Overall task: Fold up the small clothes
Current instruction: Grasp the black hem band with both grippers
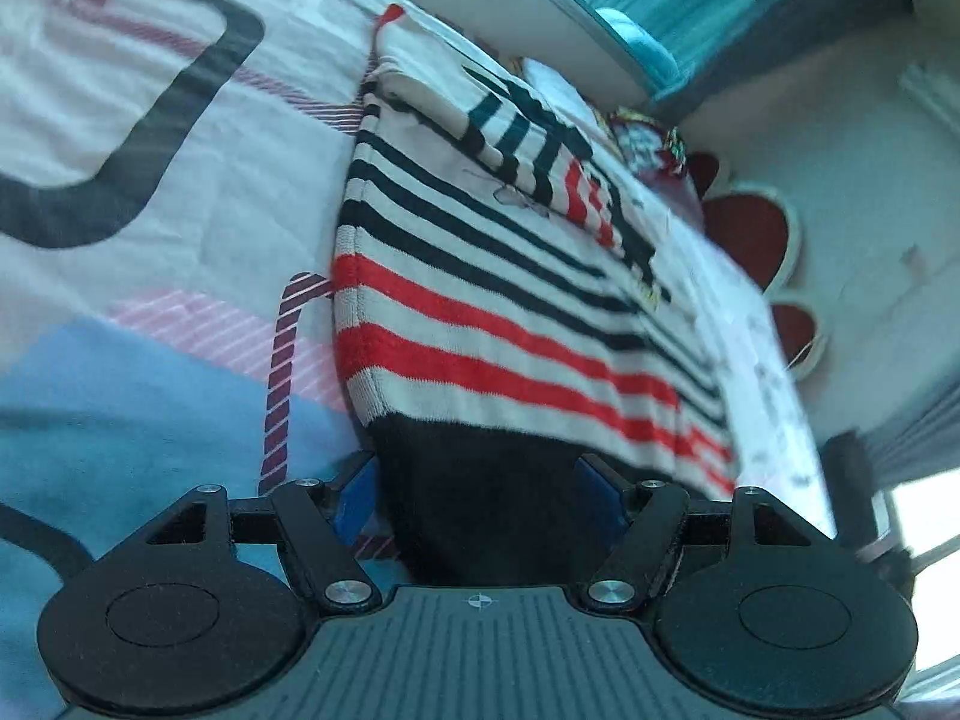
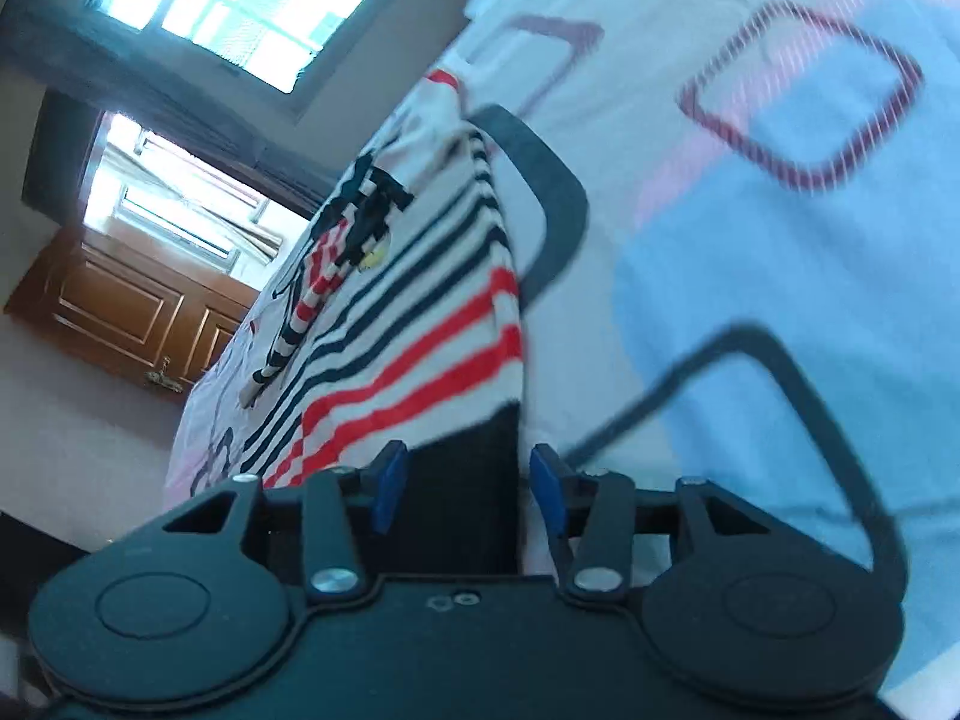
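Between my left tongs [image 1: 477,498] lay the black hem of the striped sweater [image 1: 480,312], and the blue pads [image 1: 354,507] stood spread at each side of it, not pressing, as far as I could judge. My right tongs [image 2: 462,492] were the same: parted, with the dark hem band between the pads [image 2: 389,483] but with gaps at both sides. So I judged that neither hand was really holding the cloth.

The sweater lay flat on the bed [image 1: 120,138], on a sheet with blue, pink and grey shapes. One striped sleeve [image 1: 528,144] was already laid across the body. Blur made the fine details hard to read.

To do this step well, I thought both tongs should leave the hem at the same time and go straight back, low and level, so that the band was not dragged and the fold stayed square. The two hem corners should lie in one line with each other.

For edges: in the left view the far side of the sweater lay close to the edge of the bed, with the floor and red mats [image 1: 750,228] beyond. In the right view the bed ended toward a window [image 2: 240,0] and a wooden door [image 2: 132,312]. The open room was on the sheet beside the sweater, toward the blue part of the pattern [image 2: 750,300], so I would move there.
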Available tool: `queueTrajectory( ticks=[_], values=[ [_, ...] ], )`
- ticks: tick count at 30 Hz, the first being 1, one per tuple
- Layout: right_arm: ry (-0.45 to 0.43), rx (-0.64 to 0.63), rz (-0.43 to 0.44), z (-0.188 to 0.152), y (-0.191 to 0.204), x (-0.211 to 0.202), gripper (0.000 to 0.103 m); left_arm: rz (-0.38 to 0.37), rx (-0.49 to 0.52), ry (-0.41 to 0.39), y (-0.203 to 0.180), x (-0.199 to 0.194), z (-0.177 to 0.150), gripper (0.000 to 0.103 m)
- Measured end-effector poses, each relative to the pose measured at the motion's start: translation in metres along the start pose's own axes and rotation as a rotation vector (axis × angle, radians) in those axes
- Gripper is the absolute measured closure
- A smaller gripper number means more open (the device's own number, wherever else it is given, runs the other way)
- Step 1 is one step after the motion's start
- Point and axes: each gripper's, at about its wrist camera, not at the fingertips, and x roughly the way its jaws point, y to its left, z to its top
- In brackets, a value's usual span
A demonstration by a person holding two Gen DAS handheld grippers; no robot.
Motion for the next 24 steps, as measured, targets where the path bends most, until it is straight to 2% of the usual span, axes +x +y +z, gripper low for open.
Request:
queueTrajectory(
  ticks=[5,6,7,11,13,16,18,20,21,22,24],
  values=[
    [0.040,0.041,0.055,-0.005,0.000,0.016,0.059,-0.050,-0.031,0.013,0.004,0.004,-0.001,0.033],
    [0.049,0.033,0.060,-0.006,0.002,0.018,0.059,-0.059,-0.038,0.013,0.004,0.003,-0.003,0.036],
    [0.059,0.021,0.066,-0.006,0.005,0.020,0.059,-0.054,-0.043,0.013,0.005,0.002,-0.006,0.046],
    [0.066,0.025,0.080,-0.009,0.007,0.024,0.061,-0.049,-0.079,-0.008,0.012,0.002,-0.009,0.052],
    [0.062,0.042,0.081,-0.007,0.005,0.027,0.062,-0.033,-0.052,-0.006,0.007,0.003,-0.009,0.052],
    [0.071,0.037,0.075,-0.006,0.008,0.032,0.066,0.025,0.061,0.012,-0.011,0.006,-0.011,0.051],
    [0.084,0.014,0.060,-0.007,0.011,0.036,0.073,0.058,0.109,0.020,-0.018,0.006,-0.011,0.051],
    [0.090,-0.007,0.028,-0.009,0.013,0.039,0.089,0.096,0.170,0.030,-0.028,0.008,-0.011,0.051],
    [0.083,-0.018,0.009,-0.010,0.014,0.040,0.093,0.119,0.196,0.027,-0.032,0.009,-0.010,0.060],
    [0.078,-0.022,0.003,-0.010,0.016,0.041,0.093,0.145,0.213,0.028,-0.035,0.010,-0.009,0.098],
    [0.056,-0.061,-0.024,-0.009,0.024,0.040,0.096,0.136,0.191,0.008,-0.033,0.007,-0.004,0.097]
  ],
)
